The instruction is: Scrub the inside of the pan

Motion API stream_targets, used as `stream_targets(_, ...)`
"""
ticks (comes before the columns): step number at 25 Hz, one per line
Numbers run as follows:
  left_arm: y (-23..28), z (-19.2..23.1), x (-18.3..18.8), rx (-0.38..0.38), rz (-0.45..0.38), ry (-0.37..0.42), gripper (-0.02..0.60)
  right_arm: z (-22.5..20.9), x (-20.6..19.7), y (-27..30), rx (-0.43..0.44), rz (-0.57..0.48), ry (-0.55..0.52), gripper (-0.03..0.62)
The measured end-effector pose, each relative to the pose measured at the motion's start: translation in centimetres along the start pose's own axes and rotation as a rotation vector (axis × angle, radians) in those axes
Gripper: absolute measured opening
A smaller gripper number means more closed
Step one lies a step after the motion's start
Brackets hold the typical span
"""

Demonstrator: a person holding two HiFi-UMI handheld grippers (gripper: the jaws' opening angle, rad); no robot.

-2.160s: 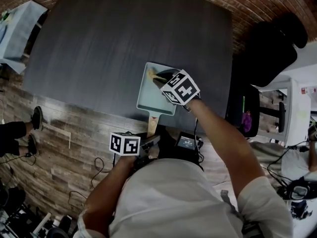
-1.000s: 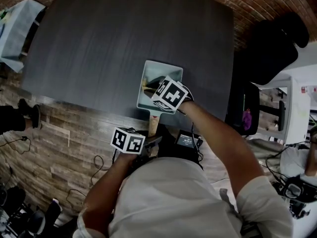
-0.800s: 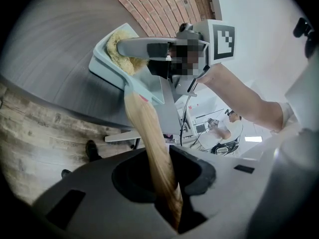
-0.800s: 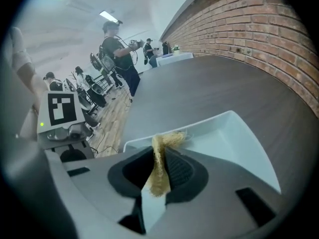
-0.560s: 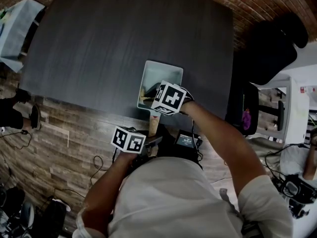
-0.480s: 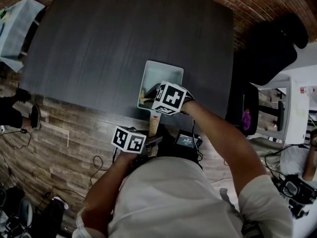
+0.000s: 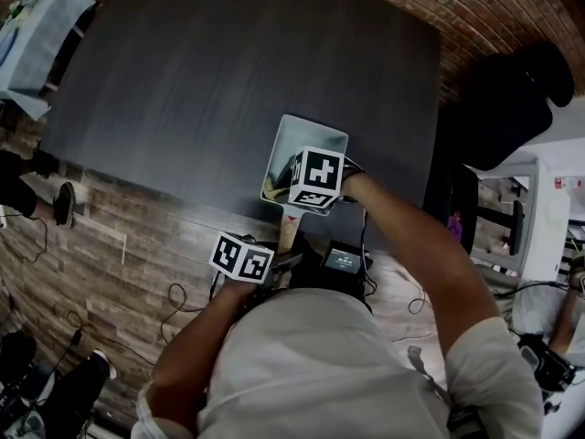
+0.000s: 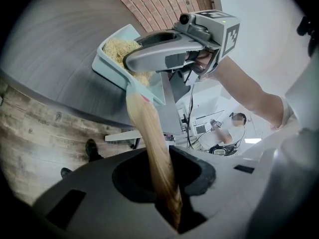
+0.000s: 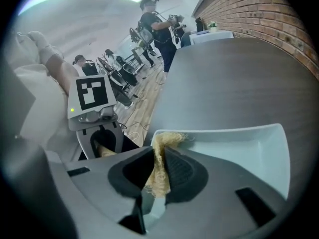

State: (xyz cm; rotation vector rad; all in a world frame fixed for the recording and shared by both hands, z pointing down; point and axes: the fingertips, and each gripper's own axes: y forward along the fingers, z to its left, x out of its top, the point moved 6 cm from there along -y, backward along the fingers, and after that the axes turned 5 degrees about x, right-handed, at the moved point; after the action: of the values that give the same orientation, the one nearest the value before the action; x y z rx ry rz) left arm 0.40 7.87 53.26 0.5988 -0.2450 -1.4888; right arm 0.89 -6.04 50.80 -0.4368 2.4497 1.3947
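Pale-green pan (image 7: 306,140) braced at the dark table's (image 7: 210,62) near edge, mid-scrub.
Left gripper (image 8: 167,183), jaws partly closed, clamps the wooden handle (image 8: 149,138). Right gripper (image 9: 158,173) pinches a straw-coloured scrubber (image 9: 167,139) narrowly, in the pan's near-left corner. A hard stroke could likely twist the overhanging handle loose, or drag the thinly pinched scrubber free.

Head view looks steeply down over the table (image 7: 228,62); each gripper view sits close behind its jaws; all three share the pan (image 7: 300,140).
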Motion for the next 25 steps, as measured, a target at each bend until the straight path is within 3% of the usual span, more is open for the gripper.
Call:
stream_targets(9,-0.2,0.2,0.2,-0.007,-0.059,-0.043,0.083,0.2,-0.2,-0.5,0.065,0.054,-0.019,0.066)
stream_targets(25,-0.2,0.2,-0.2,0.022,-0.163,-0.109,0.064,1.5,-4.0,-1.6,0.075,0.113,0.034,0.066)
